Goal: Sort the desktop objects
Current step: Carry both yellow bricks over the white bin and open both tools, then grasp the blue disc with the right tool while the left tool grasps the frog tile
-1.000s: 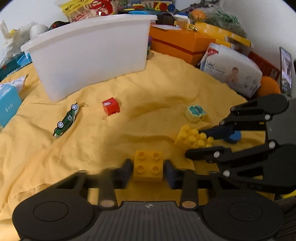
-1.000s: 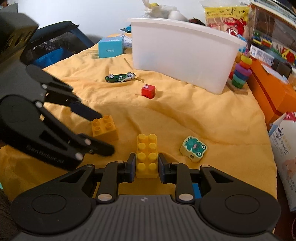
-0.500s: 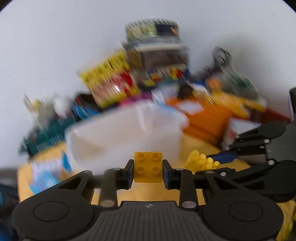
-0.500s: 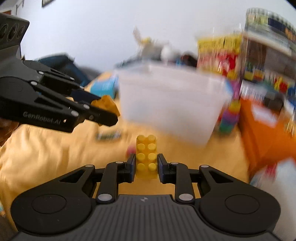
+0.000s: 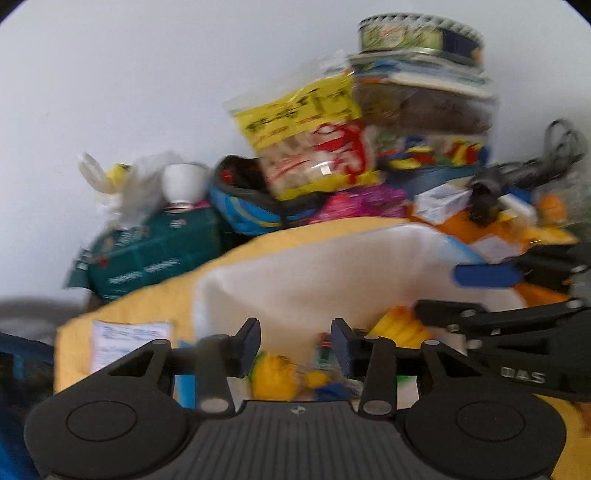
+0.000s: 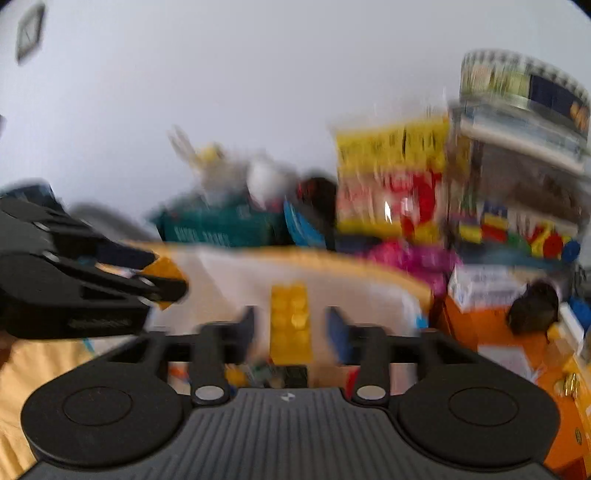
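Observation:
Both grippers hover over the white bin [image 5: 332,273]. My left gripper [image 5: 295,341] is open and empty; several toys lie below it in the bin [image 5: 280,380]. In the right wrist view the left gripper [image 6: 162,280] shows with the orange-yellow brick [image 6: 162,267] between its tips. My right gripper [image 6: 291,328] is open, with the long yellow brick [image 6: 291,321] between the spread fingers, touching neither. In the left wrist view the right gripper [image 5: 469,295] stands open with that brick [image 5: 402,325] below it. The frames are blurred.
The bin [image 6: 332,291] stands on the yellow cloth [image 5: 122,321]. Behind it is a pile: a yellow and red snack bag [image 5: 314,136], a teal box [image 5: 147,254], a white cup [image 5: 184,182], stacked boxes and a tin [image 5: 421,33]. Orange boxes [image 6: 491,332] lie at right.
Both grippers have moved forward over the bin and opened. The left's brick is gone from its own view; the right's long brick has come free between the fingers.

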A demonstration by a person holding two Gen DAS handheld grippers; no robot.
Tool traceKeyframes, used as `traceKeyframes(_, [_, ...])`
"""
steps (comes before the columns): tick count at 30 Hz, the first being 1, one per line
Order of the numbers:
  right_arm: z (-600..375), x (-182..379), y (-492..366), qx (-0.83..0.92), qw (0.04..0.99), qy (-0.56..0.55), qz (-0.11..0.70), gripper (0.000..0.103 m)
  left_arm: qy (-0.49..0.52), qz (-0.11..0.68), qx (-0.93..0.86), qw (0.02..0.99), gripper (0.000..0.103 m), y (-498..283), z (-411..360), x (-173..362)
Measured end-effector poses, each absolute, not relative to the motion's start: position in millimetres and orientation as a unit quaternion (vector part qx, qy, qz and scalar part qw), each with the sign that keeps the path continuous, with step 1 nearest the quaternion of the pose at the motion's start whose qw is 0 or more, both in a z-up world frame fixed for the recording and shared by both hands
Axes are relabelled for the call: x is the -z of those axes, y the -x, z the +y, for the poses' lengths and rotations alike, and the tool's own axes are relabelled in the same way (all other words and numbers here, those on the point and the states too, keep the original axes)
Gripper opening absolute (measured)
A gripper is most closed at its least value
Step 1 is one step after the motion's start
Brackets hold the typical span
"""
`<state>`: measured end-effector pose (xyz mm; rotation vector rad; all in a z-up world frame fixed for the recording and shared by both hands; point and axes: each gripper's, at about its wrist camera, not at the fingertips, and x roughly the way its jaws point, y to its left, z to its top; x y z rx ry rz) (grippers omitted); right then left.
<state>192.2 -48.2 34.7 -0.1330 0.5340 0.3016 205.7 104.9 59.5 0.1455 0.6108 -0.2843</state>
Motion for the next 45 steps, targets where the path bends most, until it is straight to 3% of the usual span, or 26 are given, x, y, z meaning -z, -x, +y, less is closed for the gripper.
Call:
traceKeyframes(5, [-67.7, -20.6, -163.0, -0.16, 0.953, 0.057, 0.252, 0.051, -0.085, 0.264, 0.171, 0.945, 0.052, -149.9, 102.5, -54.0])
traceKeyframes(8, [-79.2, -20.5, -129.3, -0.171, 0.955, 0.058, 0.234, 0.051, -0.079, 0.259, 0.189, 0.944, 0.06, -108.8, 102.9, -45.2])
traceKeyframes(13, [-90.4, -11.1, -72.1, -0.194, 0.951, 0.057, 0.235, 0.053, -0.091, 0.297, 0.216, 0.926, 0.061, -51.0, 94.8, -11.9])
traceKeyframes(20, [-92.9, 33.0, 4.6, -0.19, 0.926, 0.122, 0.303, 0.055, -0.116, 0.355, 0.238, 0.897, 0.061, -3.6, 78.7, 31.9])
traceKeyframes(24, [-94.4, 61.6, 40.7, -0.184, 0.905, 0.146, 0.354, 0.054, -0.11, 0.378, 0.244, 0.886, 0.061, 7.1, 77.7, 43.8])
traceKeyframes(28, [-108.5, 72.2, 47.5, -0.157, 0.902, 0.104, 0.388, 0.052, -0.113, 0.377, 0.24, 0.888, 0.061, 12.8, 79.3, 47.0])
traceKeyframes(36, [-105.2, 87.3, 34.9, -0.153, 0.894, 0.116, 0.404, 0.05, -0.105, 0.37, 0.26, 0.886, 0.061, 10.9, 67.7, 38.5])
traceKeyframes(37, [-103.5, 87.7, 36.2, -0.153, 0.895, 0.117, 0.403, 0.043, -0.106, 0.366, 0.268, 0.885, 0.061, 7.1, 62.2, 35.1])
traceKeyframes(45, [-99.8, 86.0, 46.3, -0.172, 0.896, 0.121, 0.391, 0.042, -0.151, 0.358, 0.327, 0.861, 0.061, -31.7, -11.0, 45.0])
